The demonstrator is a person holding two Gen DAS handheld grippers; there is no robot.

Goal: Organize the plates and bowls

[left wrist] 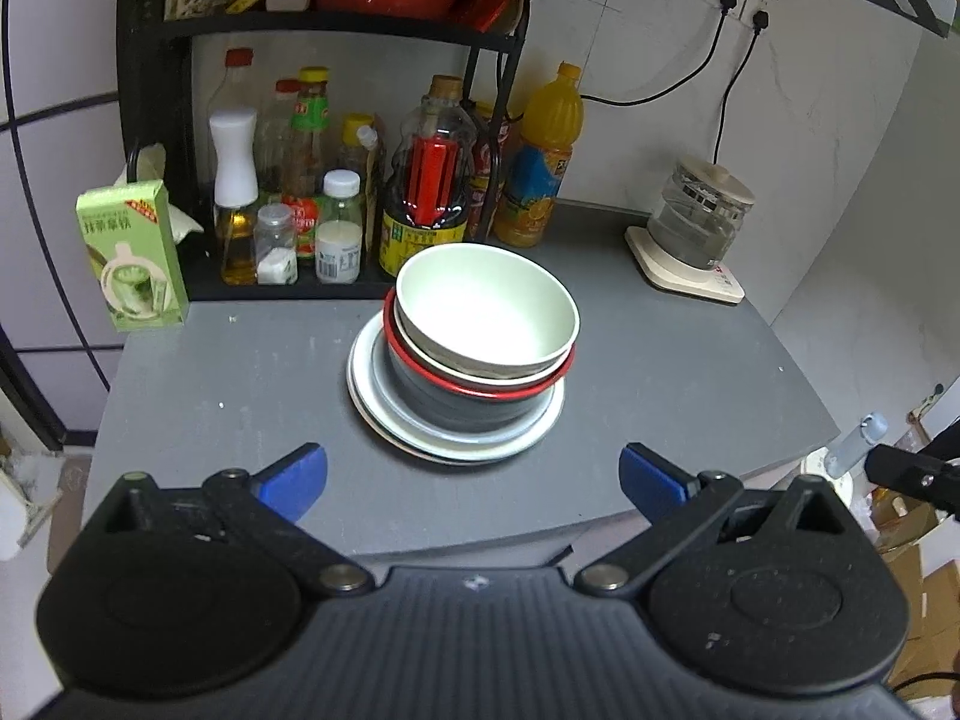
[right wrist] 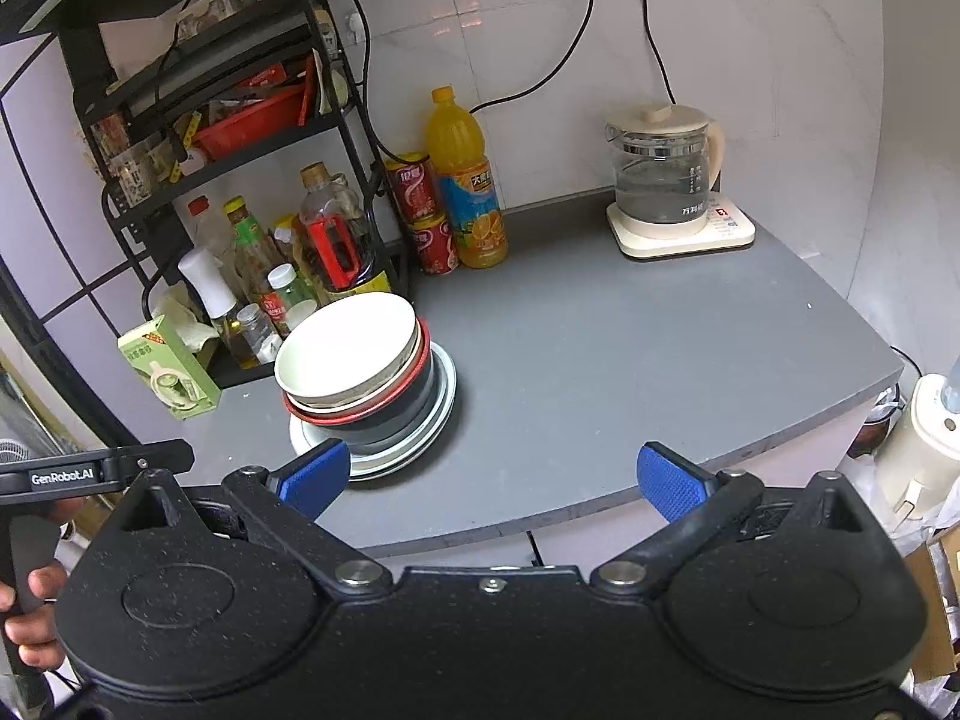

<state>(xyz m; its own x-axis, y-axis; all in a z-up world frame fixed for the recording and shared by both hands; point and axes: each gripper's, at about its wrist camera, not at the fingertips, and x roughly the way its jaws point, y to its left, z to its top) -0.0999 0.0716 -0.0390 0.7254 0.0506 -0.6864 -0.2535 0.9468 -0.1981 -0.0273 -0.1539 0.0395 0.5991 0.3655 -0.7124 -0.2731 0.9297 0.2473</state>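
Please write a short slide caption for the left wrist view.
Open left gripper faces stacked bowls: white bowl nested in red-rimmed bowl on white plates.

"GenRobot.AI" on the left hand-held gripper (white lettering on black)

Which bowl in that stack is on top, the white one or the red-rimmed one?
The white bowl is on top, nested inside the red-rimmed black bowl, which sits on the white plates.

Left gripper hovered level, blue pads spread wide, empty. Right gripper likewise gaped, holding nothing, to its right.
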